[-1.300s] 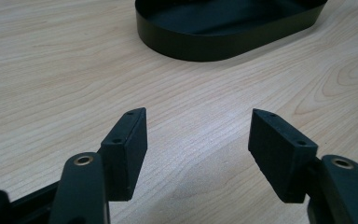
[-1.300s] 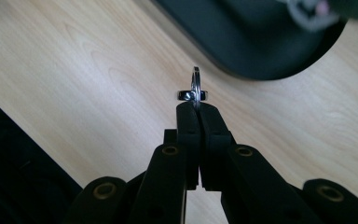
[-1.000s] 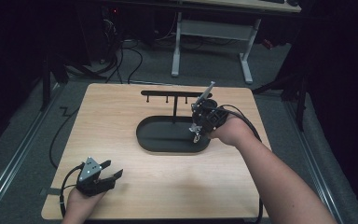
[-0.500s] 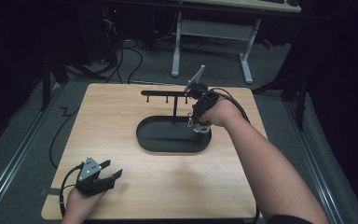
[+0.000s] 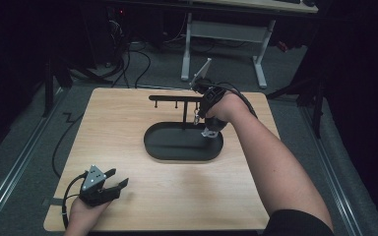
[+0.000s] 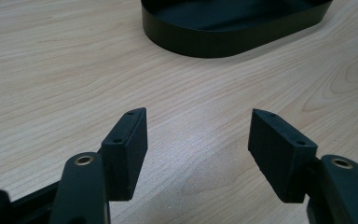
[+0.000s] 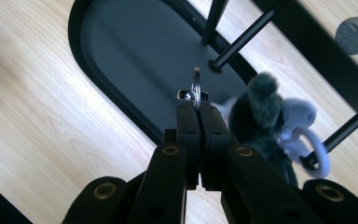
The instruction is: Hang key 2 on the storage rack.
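A black oval tray (image 5: 150,147) sits mid-table, and a black rack (image 5: 172,98) with small hooks rises from its far side. My right gripper (image 5: 199,112) hovers over the tray's right end beside the rack post, shut on a metal key ring (image 7: 195,84). A grey and pale blue plush charm (image 7: 261,112) dangles from that ring (image 5: 196,118) and hangs just above the tray (image 7: 135,56). The pinching jaws (image 7: 198,108) stand edge to edge around the ring. My left gripper (image 5: 118,178) rests at the table's near-left corner, open and holding nothing (image 6: 198,130).
The rack's post (image 7: 242,39) and its crossbar with a round end cap (image 7: 354,35) stand close to the right gripper. Bare wood lies between the left gripper and the tray wall (image 6: 214,42). A cable trails off the table's left edge (image 5: 59,142).
My right hand has carried the ring and plush from the tray's right end up and back toward the rack. The left gripper has stayed put.
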A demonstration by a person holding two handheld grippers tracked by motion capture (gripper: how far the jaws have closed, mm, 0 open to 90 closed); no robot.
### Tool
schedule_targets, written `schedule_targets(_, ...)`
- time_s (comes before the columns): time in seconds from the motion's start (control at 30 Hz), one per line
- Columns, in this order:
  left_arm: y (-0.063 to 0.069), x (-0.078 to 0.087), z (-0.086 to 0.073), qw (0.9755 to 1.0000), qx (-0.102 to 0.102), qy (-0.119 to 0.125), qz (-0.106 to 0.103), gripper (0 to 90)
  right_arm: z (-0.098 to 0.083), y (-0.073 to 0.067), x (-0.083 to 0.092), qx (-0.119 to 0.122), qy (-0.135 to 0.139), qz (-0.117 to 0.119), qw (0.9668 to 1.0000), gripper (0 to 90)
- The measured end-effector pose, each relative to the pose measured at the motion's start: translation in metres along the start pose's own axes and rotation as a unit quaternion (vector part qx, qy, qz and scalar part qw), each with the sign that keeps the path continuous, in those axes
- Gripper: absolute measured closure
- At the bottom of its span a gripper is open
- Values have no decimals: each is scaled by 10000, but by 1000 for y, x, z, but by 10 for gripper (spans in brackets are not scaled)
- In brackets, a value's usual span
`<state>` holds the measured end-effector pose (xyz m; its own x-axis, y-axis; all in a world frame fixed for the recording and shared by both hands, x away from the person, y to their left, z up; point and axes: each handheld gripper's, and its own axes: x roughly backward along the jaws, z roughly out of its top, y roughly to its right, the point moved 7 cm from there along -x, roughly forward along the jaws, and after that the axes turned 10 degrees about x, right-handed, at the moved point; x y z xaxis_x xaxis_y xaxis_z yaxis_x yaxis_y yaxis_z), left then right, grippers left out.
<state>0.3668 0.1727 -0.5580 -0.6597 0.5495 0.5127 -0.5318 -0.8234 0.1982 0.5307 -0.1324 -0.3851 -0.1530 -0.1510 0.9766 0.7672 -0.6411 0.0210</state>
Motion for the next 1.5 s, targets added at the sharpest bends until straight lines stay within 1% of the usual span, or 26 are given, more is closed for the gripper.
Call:
schedule_targets(0.17, 0, 0, 0, 10000, -9, -22, -10, 383, 4, 5, 2, 5, 7, -8, 10000, 891)
schedule_targets(0.23, 1, 0, 0, 10000, -14, -19, -11, 383, 6, 6, 3, -54, -7, -14, 10000, 892)
schedule_targets(0.27, 1, 0, 0, 10000, -20, -17, -10, 383, 6, 7, 2, -22, 23, -7, 10000, 891)
schedule_targets(0.33, 1, 0, 0, 10000, -32, -13, -8, 383, 8, 9, 3, -61, 12, -40, 10000, 891)
schedule_targets(0.37, 1, 0, 0, 10000, -35, -17, -9, 383, 9, 10, 4, -42, 20, -62, 10000, 891)
schedule_targets(0.4, 1, 0, 0, 10000, -45, -22, -10, 383, 10, 12, 4, -99, 49, -64, 9999, 891)
schedule_targets(0.47, 1, 0, 0, 10000, -56, -27, -16, 383, 11, 14, 5, -122, 51, -78, 9999, 890)
schedule_targets(0.5, 1, 0, 0, 10000, -62, -29, -14, 383, 11, 15, 5, -153, 50, -79, 9998, 890)
schedule_targets(0.6, 2, 0, 0, 10000, -70, -26, -18, 383, 11, 18, 1, -146, 60, -75, 9998, 888)
schedule_targets(0.63, 2, 0, 0, 10000, -72, -26, -20, 383, 11, 18, 0, -176, 72, -110, 9998, 887)
schedule_targets(0.67, 2, 0, 0, 10000, -80, -27, -18, 383, 12, 19, -1, -135, 110, -127, 9998, 887)
schedule_targets(0.77, 3, 0, 0, 10000, -82, -14, -17, 383, 12, 19, -4, -204, 129, -176, 9996, 887)
schedule_targets(0.87, 3, 0, -1, 9999, -107, -25, -18, 383, 15, 22, -6, -183, 184, -301, 9992, 883)
schedule_targets(0.9, 3, 0, -1, 9999, -112, -26, -20, 383, 15, 23, -6, -181, 187, -323, 9991, 872)
schedule_targets(0.97, 3, 0, -1, 9999, -114, -24, -20, 383, 15, 23, -6, -309, 219, -319, 9988, 839)
schedule_targets(1.0, 3, 0, -1, 9999, -114, -24, -18, 383, 14, 24, -5, -286, 237, -335, 9987, 817)
schedule_targets(1.03, 3, 0, -1, 9999, -111, -31, -19, 383, 13, 23, -4, -319, 240, -351, 9986, 806)
schedule_targets(1.07, 3, 0, -1, 9999, -107, -32, -24, 383, 12, 23, -2, -281, 273, -373, 9985, 796)
schedule_targets(1.17, 4, -1, -1, 9999, -129, -59, -34, 383, 7, 20, 3, -389, 353, -390, 9979, 778)
schedule_targets(1.2, 4, -1, -1, 9999, -132, -60, -38, 383, 4, 18, 5, -348, 354, -396, 9980, 762)
schedule_targets(1.23, 5, -1, -1, 9999, -145, -65, -40, 383, 2, 15, 6, -387, 368, -393, 9978, 746)
schedule_targets(1.3, 6, -1, -1, 9998, -159, -54, -47, 383, -5, 10, 6, -305, 456, -364, 9978, 707)
schedule_targets(1.37, 7, -1, -1, 9998, -181, -91, -64, 383, -12, 3, 6, -372, 505, -350, 9974, 676)
schedule_targets(1.4, 8, -2, -1, 9998, -176, -83, -61, 382, -16, 0, 5, -299, 610, -324, 9972, 651)
schedule_targets(1.47, 9, -3, -2, 9997, -196, -103, -78, 382, -24, -7, 0, -238, 733, -309, 9965, 599)
schedule_targets(1.5, 11, -4, -3, 9996, -219, -164, -112, 381, -27, -11, -2, -294, 728, -286, 9965, 585)
